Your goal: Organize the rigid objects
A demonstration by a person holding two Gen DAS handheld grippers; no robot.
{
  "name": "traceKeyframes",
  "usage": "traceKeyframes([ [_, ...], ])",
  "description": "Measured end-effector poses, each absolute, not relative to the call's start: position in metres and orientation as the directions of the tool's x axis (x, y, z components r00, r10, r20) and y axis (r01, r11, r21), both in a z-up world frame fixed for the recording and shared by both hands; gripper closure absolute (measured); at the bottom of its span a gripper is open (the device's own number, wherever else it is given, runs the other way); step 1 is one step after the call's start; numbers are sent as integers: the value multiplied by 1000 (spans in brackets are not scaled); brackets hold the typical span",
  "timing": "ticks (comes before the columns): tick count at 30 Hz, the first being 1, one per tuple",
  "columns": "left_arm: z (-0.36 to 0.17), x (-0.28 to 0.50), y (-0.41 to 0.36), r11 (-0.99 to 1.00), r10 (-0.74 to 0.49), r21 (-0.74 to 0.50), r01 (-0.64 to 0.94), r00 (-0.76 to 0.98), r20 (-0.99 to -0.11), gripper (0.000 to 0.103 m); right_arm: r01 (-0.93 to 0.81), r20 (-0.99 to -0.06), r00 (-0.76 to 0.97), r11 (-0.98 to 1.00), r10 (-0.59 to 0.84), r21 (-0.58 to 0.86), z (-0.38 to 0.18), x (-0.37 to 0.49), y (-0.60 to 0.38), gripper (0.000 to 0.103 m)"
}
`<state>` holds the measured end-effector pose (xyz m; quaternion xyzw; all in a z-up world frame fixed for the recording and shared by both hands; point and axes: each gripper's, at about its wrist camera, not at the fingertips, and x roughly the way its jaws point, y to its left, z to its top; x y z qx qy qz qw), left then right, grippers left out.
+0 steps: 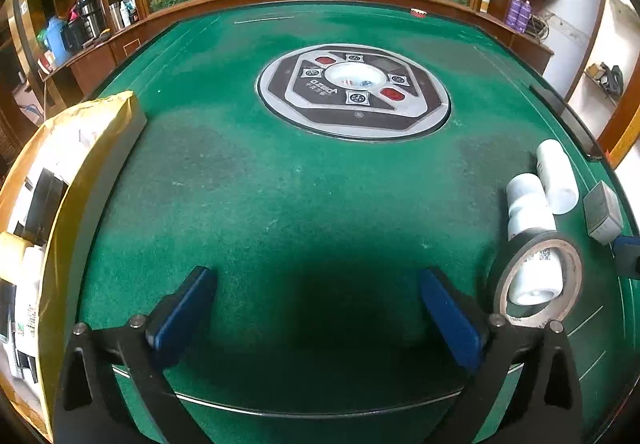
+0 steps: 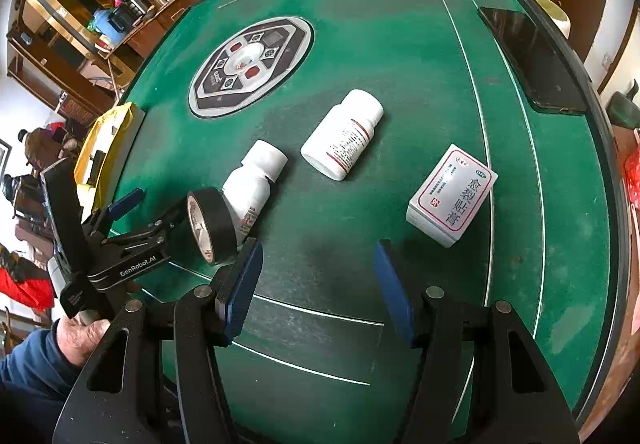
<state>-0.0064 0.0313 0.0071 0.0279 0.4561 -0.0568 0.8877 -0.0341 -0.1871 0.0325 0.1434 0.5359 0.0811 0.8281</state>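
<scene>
The left gripper point(image 1: 316, 308) is spread wide over the green counter point(image 1: 280, 184), nothing grasped. The right gripper point(image 2: 316, 280) is half open, empty, the tape roll point(image 2: 212, 226) near its left finger.

Medicine and tape on a green mahjong table point(image 2: 400, 44)

Two white pill bottles point(image 2: 344, 136) point(image 2: 256, 184), a medicine box point(image 2: 452, 196) and a black tape roll point(image 2: 212, 226) lay beyond the right gripper's point(image 2: 318, 284) empty, parted jaws.

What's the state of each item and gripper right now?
left gripper: open, empty
right gripper: open, empty
tape roll: on edge, leaning on small bottle
small bottle: lying down, capped
large bottle: lying down, capped
medicine box: closed, flat
phone: screen dark
</scene>
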Motion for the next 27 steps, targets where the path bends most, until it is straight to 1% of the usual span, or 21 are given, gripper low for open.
traceKeyframes([
  [16, 7, -4, 30, 992, -78, -4, 124, 596, -799, 0, 69, -878, 392, 943, 274, 326, 21, -44, -191, 45],
  [21, 7, -4, 30, 992, -78, -4, 124, 596, -799, 0, 92, -883, 400, 948, 245, 305, 23, -52, -202, 45],
  [27, 7, -4, 30, 992, -78, -4, 124, 596, -800, 0, 123, -878, 406, 937, 252, 326, 24, -55, -211, 45],
])
